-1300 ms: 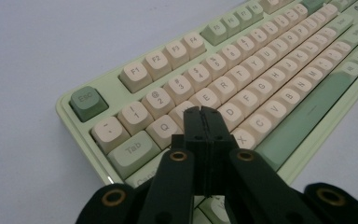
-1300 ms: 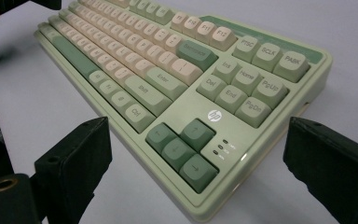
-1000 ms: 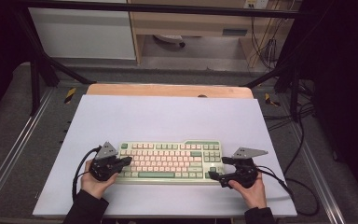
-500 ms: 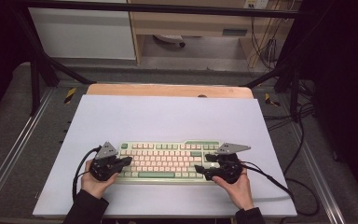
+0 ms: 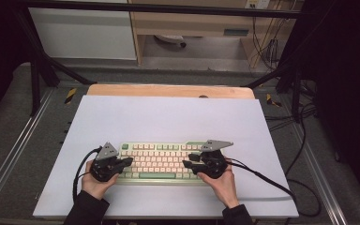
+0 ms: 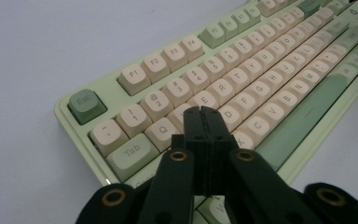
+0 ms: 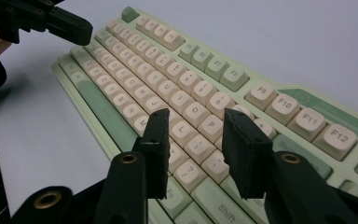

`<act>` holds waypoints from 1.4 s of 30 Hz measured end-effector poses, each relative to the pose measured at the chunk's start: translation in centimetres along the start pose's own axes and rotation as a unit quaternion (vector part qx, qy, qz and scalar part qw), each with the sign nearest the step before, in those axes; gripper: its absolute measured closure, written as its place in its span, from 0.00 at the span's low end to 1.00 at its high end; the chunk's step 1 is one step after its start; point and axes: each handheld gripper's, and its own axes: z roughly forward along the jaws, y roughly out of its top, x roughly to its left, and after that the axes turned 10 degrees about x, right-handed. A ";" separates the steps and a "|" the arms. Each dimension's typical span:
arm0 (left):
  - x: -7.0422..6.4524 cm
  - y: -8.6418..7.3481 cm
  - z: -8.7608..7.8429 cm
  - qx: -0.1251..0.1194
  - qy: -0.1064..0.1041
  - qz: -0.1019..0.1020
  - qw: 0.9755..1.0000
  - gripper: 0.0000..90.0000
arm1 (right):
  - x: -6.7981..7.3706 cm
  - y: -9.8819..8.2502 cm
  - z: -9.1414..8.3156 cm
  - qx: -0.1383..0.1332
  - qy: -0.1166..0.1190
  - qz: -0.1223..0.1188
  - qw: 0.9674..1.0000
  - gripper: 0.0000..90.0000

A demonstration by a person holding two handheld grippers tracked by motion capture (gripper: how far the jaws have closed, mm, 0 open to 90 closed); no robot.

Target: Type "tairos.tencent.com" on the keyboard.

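A keyboard [image 5: 161, 161] with a pale green case and cream and green keys lies near the front of the white mat. My left gripper [image 5: 127, 162] hovers over its left end, jaws shut together with nothing between them. In the left gripper view its tips [image 6: 201, 112] sit just above the keyboard [image 6: 261, 70] around W, E and S. My right gripper [image 5: 187, 164] is over the keyboard's right part. In the right gripper view its jaws [image 7: 196, 119] stand apart above the keyboard [image 7: 135, 70] near L and P. They have just been closing, and nothing is between them.
The white mat [image 5: 168, 117] covers a wooden table whose back edge [image 5: 168, 90] shows. Black cables [image 5: 272, 180] trail from the right gripper across the mat's front right. Metal rails [image 5: 9, 154] run along both sides. The left gripper [image 7: 70, 25] shows far off in the right gripper view.
The right hand has moved left, from beside the keyboard's right end to over its right-hand keys. The left hand and the keyboard have stayed where they were.
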 end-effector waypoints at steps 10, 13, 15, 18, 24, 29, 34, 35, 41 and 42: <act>0.0 0.0 0.0 -0.001 0.000 -0.001 1.000 1.00 | 0.5 1.2 2.1 -0.001 0.001 -0.007 1.000 0.85; 0.0 0.0 0.0 -0.001 0.000 -0.001 1.000 1.00 | 0.7 1.5 2.6 0.004 -0.005 -0.006 1.000 0.88; 0.0 0.0 0.0 -0.002 -0.001 -0.001 1.000 1.00 | 0.9 1.7 3.0 0.007 -0.008 -0.002 1.000 0.91; 0.0 0.0 -0.1 -0.003 -0.001 0.000 1.000 1.00 | 0.9 2.0 3.5 0.006 0.002 0.003 1.000 0.93; 0.0 0.0 -0.1 -0.004 0.000 0.000 1.000 1.00 | 1.2 2.3 4.4 0.011 0.001 0.000 1.000 0.99; 0.1 0.1 -0.1 -0.004 0.000 -0.001 1.000 1.00 | 1.2 2.4 5.2 0.016 0.001 0.005 1.000 1.00; 0.0 0.1 -0.1 -0.003 -0.001 0.000 1.000 1.00 | 1.1 2.3 5.9 0.020 0.000 0.010 1.000 1.00; 0.0 0.1 -0.1 -0.003 0.000 0.000 1.000 1.00 | 1.1 2.3 6.0 0.021 0.000 0.010 1.000 1.00; 0.0 0.1 -0.1 -0.003 -0.001 0.000 1.000 1.00 | 1.1 2.3 6.4 0.022 -0.004 0.009 1.000 1.00; 0.0 0.1 -0.1 -0.003 0.000 0.000 1.000 1.00 | 1.1 2.3 6.4 0.022 -0.001 0.009 1.000 1.00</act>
